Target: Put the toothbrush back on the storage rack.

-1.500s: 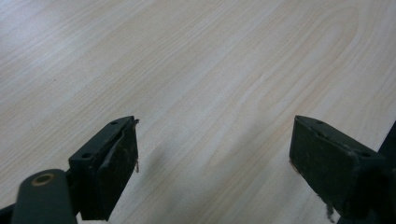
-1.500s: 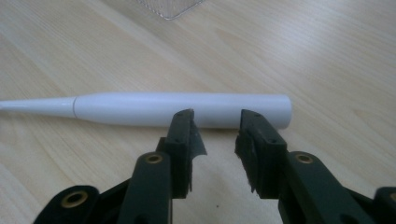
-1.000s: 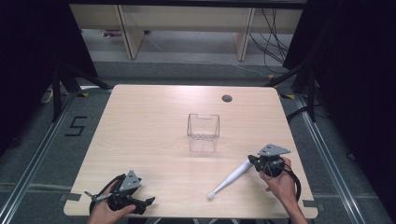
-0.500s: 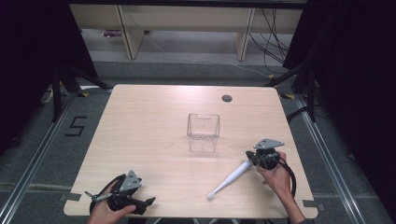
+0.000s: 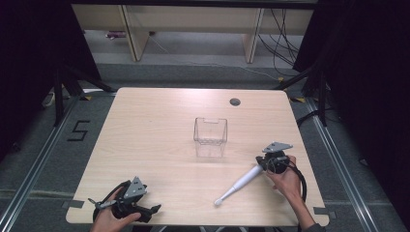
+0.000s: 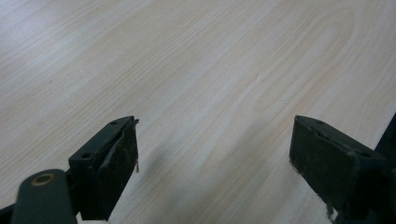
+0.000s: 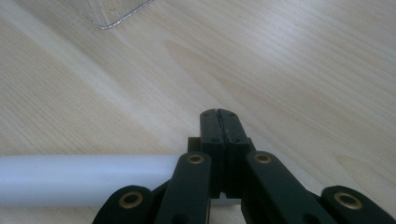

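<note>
The right tongs [image 5: 265, 164] are clamped on 1 end of a white rod [image 5: 240, 184], which slants toward the table's [image 5: 159, 121] near edge. The clear box [image 5: 210, 137] at table centre is empty; placing remains. Left tongs [image 5: 153, 210] rest apart, idle, at the near-left corner.

The desk [image 5: 159, 125] was light wood with a small round grommet hole [image 5: 235, 102] near the far edge. It sat on grey carpet floor [image 5: 193, 75], with black curtains [image 5: 29, 58] either side, pale shelving [image 5: 188, 24] behind, and cables [image 5: 283, 46] trailing down.
</note>
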`<state>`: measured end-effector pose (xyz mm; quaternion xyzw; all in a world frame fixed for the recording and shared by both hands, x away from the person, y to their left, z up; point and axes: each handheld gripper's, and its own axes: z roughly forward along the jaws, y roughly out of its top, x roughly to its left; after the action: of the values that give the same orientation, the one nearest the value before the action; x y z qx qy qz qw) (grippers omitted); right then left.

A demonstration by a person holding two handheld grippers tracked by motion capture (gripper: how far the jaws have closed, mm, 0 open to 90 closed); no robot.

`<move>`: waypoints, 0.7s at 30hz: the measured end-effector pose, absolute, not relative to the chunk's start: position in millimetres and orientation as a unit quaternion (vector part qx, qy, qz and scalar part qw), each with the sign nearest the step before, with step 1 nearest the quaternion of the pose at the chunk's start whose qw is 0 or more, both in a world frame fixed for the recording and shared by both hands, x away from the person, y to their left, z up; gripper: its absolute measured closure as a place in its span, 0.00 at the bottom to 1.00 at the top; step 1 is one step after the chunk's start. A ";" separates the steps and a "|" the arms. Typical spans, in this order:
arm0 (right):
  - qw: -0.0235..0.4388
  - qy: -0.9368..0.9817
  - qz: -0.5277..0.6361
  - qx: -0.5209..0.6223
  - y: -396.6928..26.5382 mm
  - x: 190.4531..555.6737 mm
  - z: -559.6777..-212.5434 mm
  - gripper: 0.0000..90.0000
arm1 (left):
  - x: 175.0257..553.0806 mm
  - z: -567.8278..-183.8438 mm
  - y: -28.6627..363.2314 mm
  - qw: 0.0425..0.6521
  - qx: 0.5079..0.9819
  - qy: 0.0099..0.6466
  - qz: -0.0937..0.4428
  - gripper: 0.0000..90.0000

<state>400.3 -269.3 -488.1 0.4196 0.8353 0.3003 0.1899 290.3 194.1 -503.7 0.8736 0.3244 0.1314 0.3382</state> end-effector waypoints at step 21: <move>0.178 0.844 0.288 0.415 -276.4 381.6 -487.0 1.00 | 290.0 -503.6 194.4 0.339 0.872 0.327 0.132 0.16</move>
<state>381.6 -276.4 -487.0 0.4153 0.8443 0.2879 0.1783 290.0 194.4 -503.6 0.8722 0.3266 0.1321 0.3394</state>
